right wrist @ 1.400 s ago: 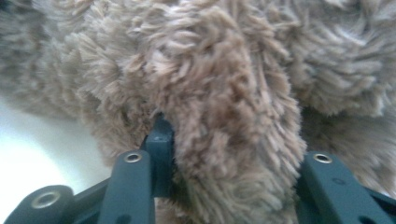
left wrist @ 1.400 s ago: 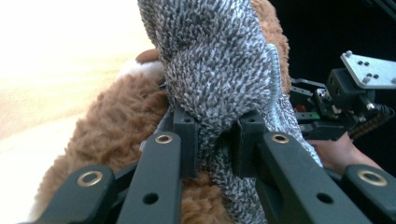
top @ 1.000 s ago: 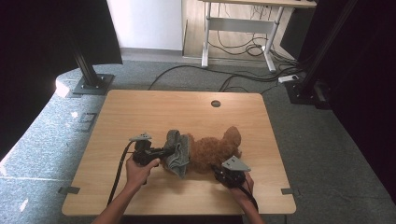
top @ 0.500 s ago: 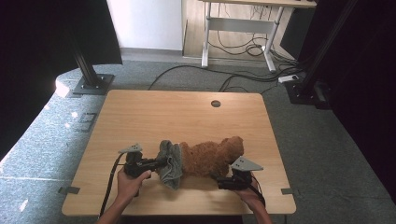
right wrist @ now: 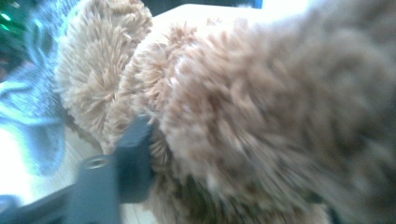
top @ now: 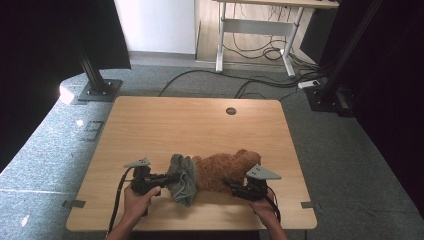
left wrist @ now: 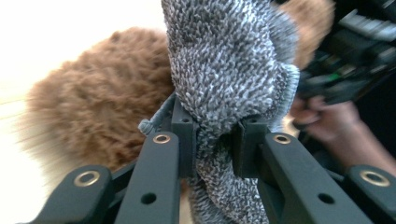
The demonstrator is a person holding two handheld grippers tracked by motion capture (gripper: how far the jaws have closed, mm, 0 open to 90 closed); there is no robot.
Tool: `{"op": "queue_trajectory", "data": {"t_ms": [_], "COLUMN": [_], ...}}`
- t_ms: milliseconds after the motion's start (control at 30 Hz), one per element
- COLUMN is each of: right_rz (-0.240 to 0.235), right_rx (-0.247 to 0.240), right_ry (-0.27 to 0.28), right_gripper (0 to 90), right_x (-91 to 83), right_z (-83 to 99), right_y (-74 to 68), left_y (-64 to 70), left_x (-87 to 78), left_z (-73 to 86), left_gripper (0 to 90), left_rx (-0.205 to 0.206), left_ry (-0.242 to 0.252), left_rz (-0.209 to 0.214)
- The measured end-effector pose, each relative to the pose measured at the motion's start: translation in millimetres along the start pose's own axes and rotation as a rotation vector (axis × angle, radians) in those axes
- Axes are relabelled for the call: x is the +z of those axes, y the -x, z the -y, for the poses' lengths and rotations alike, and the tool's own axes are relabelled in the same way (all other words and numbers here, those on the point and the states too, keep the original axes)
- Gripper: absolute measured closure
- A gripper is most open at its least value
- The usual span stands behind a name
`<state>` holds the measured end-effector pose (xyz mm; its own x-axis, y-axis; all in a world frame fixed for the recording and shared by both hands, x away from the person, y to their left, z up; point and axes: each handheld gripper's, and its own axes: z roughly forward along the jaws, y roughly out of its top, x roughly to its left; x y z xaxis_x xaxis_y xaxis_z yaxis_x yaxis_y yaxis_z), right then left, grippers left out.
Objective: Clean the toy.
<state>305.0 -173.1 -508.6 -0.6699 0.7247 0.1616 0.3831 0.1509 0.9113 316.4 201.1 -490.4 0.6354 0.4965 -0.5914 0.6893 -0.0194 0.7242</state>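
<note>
**Operator:** While both tools are on the work, where does the plush toy sit?

**Inspector:** The brown plush toy [top: 225, 170] lies on its side on the near half of the wooden table [top: 195, 120], between the two hands, close to the front edge. A grey knitted cloth [top: 182, 177] is bunched against its left end, touching the fur.

**Operator:** Condition of the left gripper [left wrist: 212, 140]?

**Inspector:** Jaws are drawn narrow and clamp a fold of the grey knitted cloth; in the left gripper view the fabric fills the gap between both pads, with fur just behind it.

**Operator:** And the right gripper [top: 239, 186]?

**Inspector:** It meets the toy's right end. In the right gripper view one jaw presses into the fur; the other is buried or blurred, so I cannot tell whether it grips.
</note>
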Motion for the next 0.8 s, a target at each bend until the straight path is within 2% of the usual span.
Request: {"op": "queue_trajectory", "data": {"t_ms": [33,67,100,133,167,200,300,333,367,400,467,500,533,567,600,633,667,700,800], "right_rz": [0.000,0.016,0.020,0.033,0.037,0.037,0.073,0.078,0.081,0.081,0.085,0.085,0.103,0.103,0.124,0.124,0.128,0.128,0.124], "right_rx": [0.000,0.013,0.014,0.014,0.010,0.010,-0.026,-0.033,-0.038,-0.038,-0.050,-0.050,-0.075,-0.075,-0.102,-0.102,-0.112,-0.112,-0.119], "right_ry": [0.000,0.007,0.007,0.010,0.013,0.013,0.026,0.031,0.037,0.037,0.040,0.040,0.042,0.042,0.036,0.036,0.027,0.027,0.022], "right_gripper": [42.3,44.4,44.8,45.2,45.8,45.8,47.3,47.4,47.5,47.5,47.5,47.5,47.6,47.6,47.7,47.7,47.9,47.9,48.6], "right_x": [0.0,-1.5,-1.7,-1.6,-1.3,-1.3,-1.4,-1.5,-1.5,-1.5,-2.0,-2.0,-1.9,-1.9,-1.5,-1.5,-2.2,-2.2,-4.2], "right_z": [0.0,1.4,1.7,2.1,2.1,2.1,2.5,2.9,3.8,3.8,4.6,4.6,4.8,4.8,5.1,5.1,6.3,6.3,8.3], "right_y": [0.0,0.9,0.7,-0.6,-1.1,-1.1,-5.8,-6.7,-7.2,-7.2,-7.4,-7.4,-8.1,-8.1,-8.8,-8.8,-8.8,-8.8,-8.6], "left_y": [0.0,7.9,23.0,27.6,40.4,40.4,59.1,63.3,69.3,69.3,77.1,77.1,80.4,80.4,79.7,79.7,77.6,77.6,69.5], "left_x": [0.0,-0.1,2.5,3.9,9.1,9.1,25.1,32.3,47.5,47.5,68.4,68.4,84.2,84.2,93.5,93.5,94.7,94.7,87.7], "left_z": [0.0,-7.1,-18.5,-21.9,-32.1,-32.1,-50.8,-56.3,-64.9,-64.9,-70.2,-70.2,-69.1,-69.1,-65.8,-65.8,-63.2,-63.2,-61.5], "left_gripper": [73.2,73.4,73.5,73.6,73.7,73.9,74.2,74.3,74.5,74.5,74.6,74.6,74.5,74.6,74.7,74.7,74.8,74.9,75.0], "left_rx": [0.000,0.025,0.078,0.096,0.137,0.137,0.180,0.186,0.195,0.195,0.212,0.212,0.218,0.218,0.231,0.231,0.243,0.243,0.248], "left_ry": [0.000,0.004,0.005,0.006,0.007,0.007,0.013,0.004,-0.025,-0.025,-0.060,-0.060,-0.086,-0.086,-0.111,-0.111,-0.114,-0.114,-0.115], "left_rz": [0.000,0.017,0.021,0.018,0.017,0.017,0.020,0.021,0.021,0.021,0.014,0.014,-0.005,-0.005,-0.026,-0.026,-0.052,-0.052,-0.099]}}
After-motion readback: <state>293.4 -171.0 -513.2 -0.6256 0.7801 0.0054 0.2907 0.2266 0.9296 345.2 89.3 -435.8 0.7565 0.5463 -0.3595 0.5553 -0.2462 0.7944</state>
